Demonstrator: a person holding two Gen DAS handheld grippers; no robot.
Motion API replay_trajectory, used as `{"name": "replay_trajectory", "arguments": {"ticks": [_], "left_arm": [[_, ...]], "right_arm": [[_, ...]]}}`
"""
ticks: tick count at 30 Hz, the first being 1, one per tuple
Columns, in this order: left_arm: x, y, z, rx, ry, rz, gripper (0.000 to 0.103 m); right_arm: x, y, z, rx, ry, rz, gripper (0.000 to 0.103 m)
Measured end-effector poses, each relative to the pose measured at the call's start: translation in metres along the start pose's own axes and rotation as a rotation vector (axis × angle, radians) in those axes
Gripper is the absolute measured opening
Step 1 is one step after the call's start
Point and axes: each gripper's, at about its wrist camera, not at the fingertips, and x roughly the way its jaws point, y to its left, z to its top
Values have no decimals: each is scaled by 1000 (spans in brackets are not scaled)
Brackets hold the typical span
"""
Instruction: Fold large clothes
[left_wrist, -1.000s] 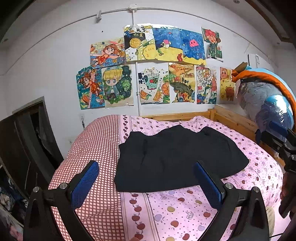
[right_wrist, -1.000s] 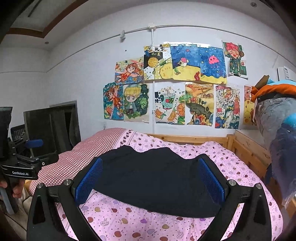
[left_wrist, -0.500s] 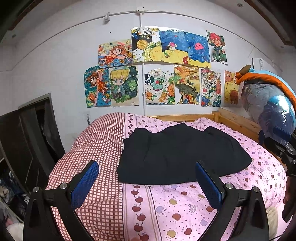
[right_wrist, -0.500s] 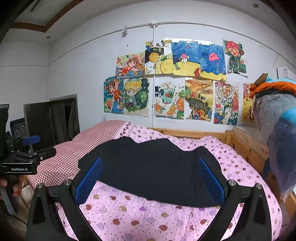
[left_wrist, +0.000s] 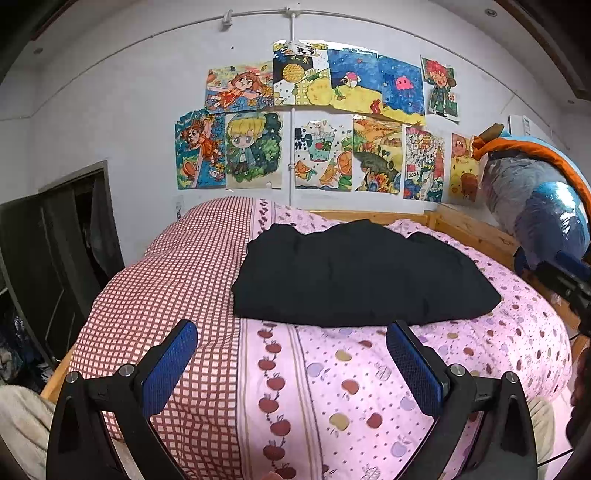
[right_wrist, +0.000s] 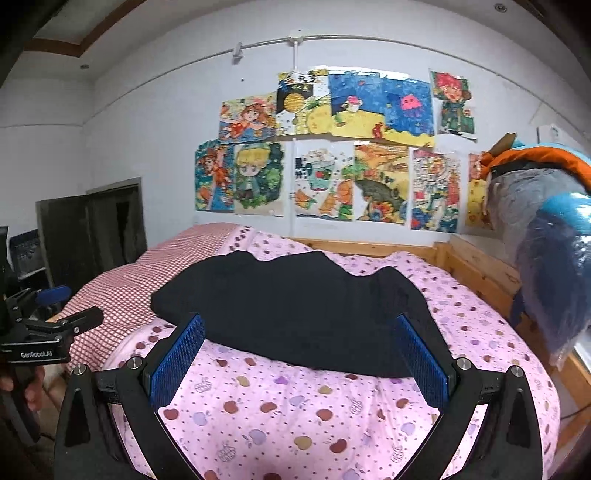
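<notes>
Colourful children's drawings (left_wrist: 317, 125) crowd the pale wall above a wooden-framed bed (left_wrist: 476, 230), and that bed carries a pink quilt printed with little apples (left_wrist: 369, 387), with a red-and-white checked panel (left_wrist: 177, 280) running down its left side. Lying flat across the top of the quilt is the large black garment (left_wrist: 354, 277), a broad dark slab with a wavy far edge, resting mostly on the pink print and just meeting the checked strip at its left edge. Left gripper (left_wrist: 291, 365) hangs short of the garment's near hem, blue-padded fingers (left_wrist: 170, 365) spread wide and gripping nothing. Right gripper (right_wrist: 299, 362) is likewise splayed, its blue fingers (right_wrist: 177, 358) framing the garment's near edge from in front, though whether the tips brush the cloth is hard to judge through the fisheye. From the right wrist view the left gripper shows at the far left edge, off beside the bed. Over on the right, a bundle of blue, grey and orange bedding in clear plastic (left_wrist: 543, 206) sits piled past the bed frame, and a dark cabinet (left_wrist: 59, 258) stands at the left wall.
</notes>
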Motion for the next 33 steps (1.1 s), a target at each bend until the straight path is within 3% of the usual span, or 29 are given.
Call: {"name": "replay_trajectory", "arguments": {"ticks": [14,20,33], "left_arm": [[-9,-8,-20,33,-30,-36,103],[-6,-7,-29,16,2,-50,103],[-10,-15,-41,49,-19,-16,103]], "right_arm": [[-8,0,-39,30,67,-74,101],[-11,-4,-52,44,96,-105,101],[-16,-4,-66,61,97,-116,101]]}}
